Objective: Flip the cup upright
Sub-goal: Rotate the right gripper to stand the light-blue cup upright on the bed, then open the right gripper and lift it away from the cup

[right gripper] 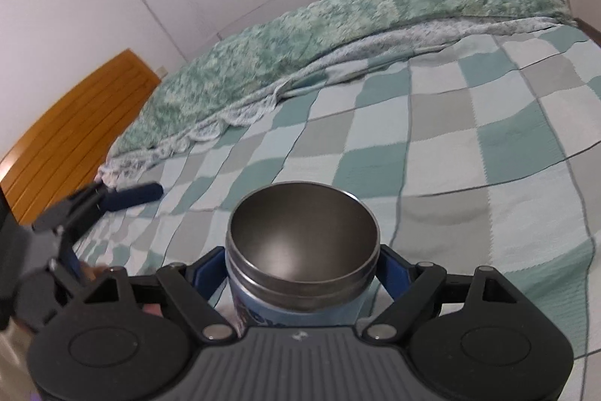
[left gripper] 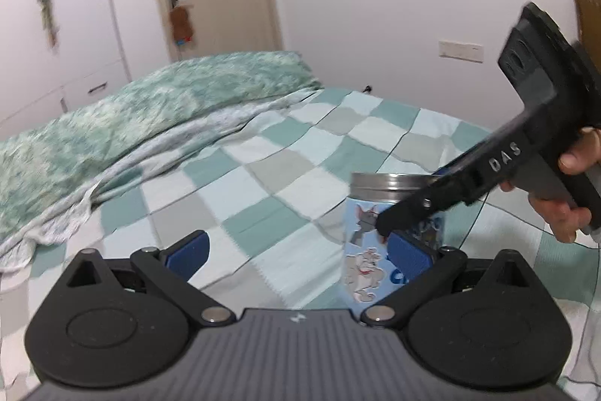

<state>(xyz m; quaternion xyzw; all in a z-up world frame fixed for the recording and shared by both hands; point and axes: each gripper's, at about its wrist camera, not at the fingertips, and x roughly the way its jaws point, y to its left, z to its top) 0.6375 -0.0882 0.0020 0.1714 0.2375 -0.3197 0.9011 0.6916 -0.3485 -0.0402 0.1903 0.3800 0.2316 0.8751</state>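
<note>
On a bed's checked quilt [left gripper: 263,175], the left gripper [left gripper: 296,250] hangs with its blue-padded fingers spread wide and nothing between them. Just to its right stands the cartoon-printed steel cup [left gripper: 379,243], upright with its mouth open to the ceiling, clasped on both sides by the right gripper [right gripper: 302,269], held in a person's hand [left gripper: 571,183].

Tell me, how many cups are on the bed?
1. The cup stands upright on the checkered bed, held between the right gripper fingers. None other shows, though the blanket could hide some.
</note>
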